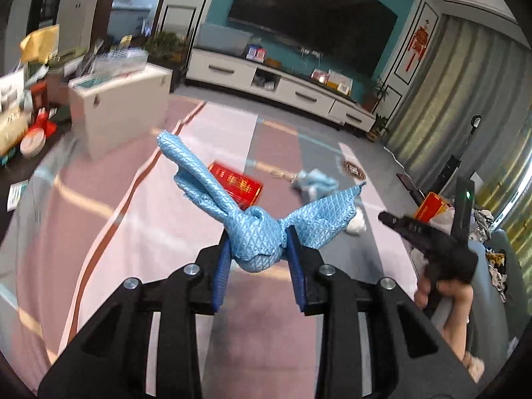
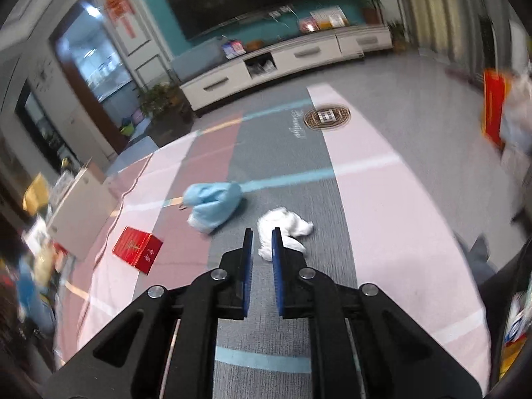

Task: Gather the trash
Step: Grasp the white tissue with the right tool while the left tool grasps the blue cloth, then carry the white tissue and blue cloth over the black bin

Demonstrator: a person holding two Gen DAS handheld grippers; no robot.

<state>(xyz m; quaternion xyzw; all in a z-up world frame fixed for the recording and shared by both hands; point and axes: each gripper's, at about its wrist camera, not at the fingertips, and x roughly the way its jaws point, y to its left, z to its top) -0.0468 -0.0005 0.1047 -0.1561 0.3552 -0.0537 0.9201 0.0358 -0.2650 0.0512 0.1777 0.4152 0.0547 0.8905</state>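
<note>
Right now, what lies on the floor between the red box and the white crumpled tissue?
A crumpled light-blue cloth lies between the red box and the white crumpled tissue, in the right wrist view.

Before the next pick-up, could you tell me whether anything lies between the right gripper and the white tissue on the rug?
Nothing visible does. The right gripper, nearly shut and empty, hangs just before the white tissue; only bare rug lies between them.

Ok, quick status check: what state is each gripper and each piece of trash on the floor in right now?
Left gripper: shut on the blue patterned cloth, lifted off the floor.
Right gripper: jaws nearly shut, nothing between them, above the white tissue wad.
White tissue wad: crumpled, lying loose on the mat.
Blue crumpled bundle: on the mat, untouched.
Red box: closed, lying on the mat, untouched.
</note>
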